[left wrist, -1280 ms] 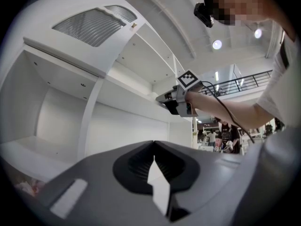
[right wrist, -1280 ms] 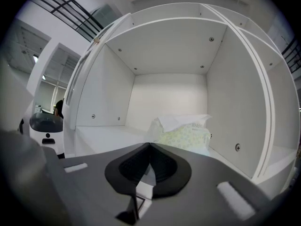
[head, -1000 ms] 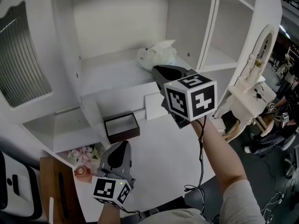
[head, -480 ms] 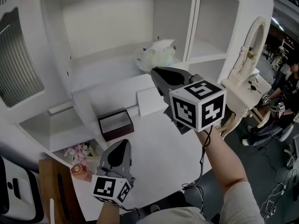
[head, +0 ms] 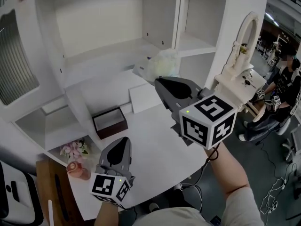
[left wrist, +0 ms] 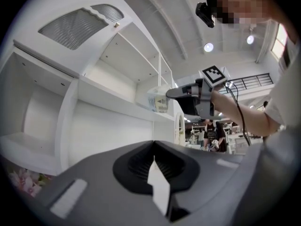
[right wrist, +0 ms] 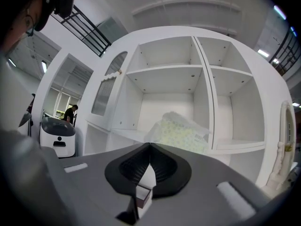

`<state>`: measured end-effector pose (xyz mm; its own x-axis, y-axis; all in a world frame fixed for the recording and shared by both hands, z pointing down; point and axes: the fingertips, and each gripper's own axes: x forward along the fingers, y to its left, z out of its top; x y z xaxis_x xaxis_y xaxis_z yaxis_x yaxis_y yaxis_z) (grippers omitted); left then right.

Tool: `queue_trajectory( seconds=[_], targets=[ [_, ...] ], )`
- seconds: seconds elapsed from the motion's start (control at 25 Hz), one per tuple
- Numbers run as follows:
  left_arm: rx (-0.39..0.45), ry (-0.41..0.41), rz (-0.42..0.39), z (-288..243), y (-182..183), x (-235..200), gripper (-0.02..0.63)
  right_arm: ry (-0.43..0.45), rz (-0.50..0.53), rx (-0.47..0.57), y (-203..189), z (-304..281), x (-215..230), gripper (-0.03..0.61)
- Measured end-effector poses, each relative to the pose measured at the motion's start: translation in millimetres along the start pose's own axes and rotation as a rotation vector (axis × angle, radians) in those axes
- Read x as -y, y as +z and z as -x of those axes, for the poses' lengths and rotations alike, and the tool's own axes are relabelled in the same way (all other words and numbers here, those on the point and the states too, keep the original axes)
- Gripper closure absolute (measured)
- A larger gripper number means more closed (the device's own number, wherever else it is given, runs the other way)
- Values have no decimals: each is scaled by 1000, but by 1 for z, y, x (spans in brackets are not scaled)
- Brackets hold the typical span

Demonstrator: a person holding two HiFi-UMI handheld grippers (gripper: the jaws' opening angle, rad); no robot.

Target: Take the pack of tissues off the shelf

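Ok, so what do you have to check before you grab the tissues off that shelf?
1. Pack of tissues sits on the shelf, in plain sight: ok.
2. Right hand-held gripper points at the pack, which is straight ahead in the right gripper view: ok.
3. Right jaws open wide enough to take the pack: not ok, they are shut with nothing between them.
4. Right hand-held gripper close enough to grab: not ok, its tip stops short of the pack.
5. Nothing stands between the tip and the pack: ok.
6. Left hand-held gripper out of the way: ok, it is low over the desk, shut and empty.
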<state>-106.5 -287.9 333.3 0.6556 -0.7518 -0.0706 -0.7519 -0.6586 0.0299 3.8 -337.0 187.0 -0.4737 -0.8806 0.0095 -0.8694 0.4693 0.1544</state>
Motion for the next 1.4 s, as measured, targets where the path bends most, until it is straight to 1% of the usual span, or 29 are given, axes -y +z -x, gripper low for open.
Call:
queue_trajectory(
  seconds=[0.2,0.44,0.96,1.12,1.4],
  targets=[
    [-2,-18,-5,3,1,14,612,-8,2,-2,-14,25,-5,575],
    [-5,-32,-14,5,1,29,612,-13,-1,-13,-41,51,-9,575],
    [-21,-45,-14,7,-5,48,612,20,-76,-41,-110,91,-38,575],
    [-28,-43,-11,8,-9,50,612,23,-98,-64,-133,99,-48,575],
    [-48,-35,-6,10,-17,50,612,21,-191,-80,-166,108,-55,575]
  ],
)
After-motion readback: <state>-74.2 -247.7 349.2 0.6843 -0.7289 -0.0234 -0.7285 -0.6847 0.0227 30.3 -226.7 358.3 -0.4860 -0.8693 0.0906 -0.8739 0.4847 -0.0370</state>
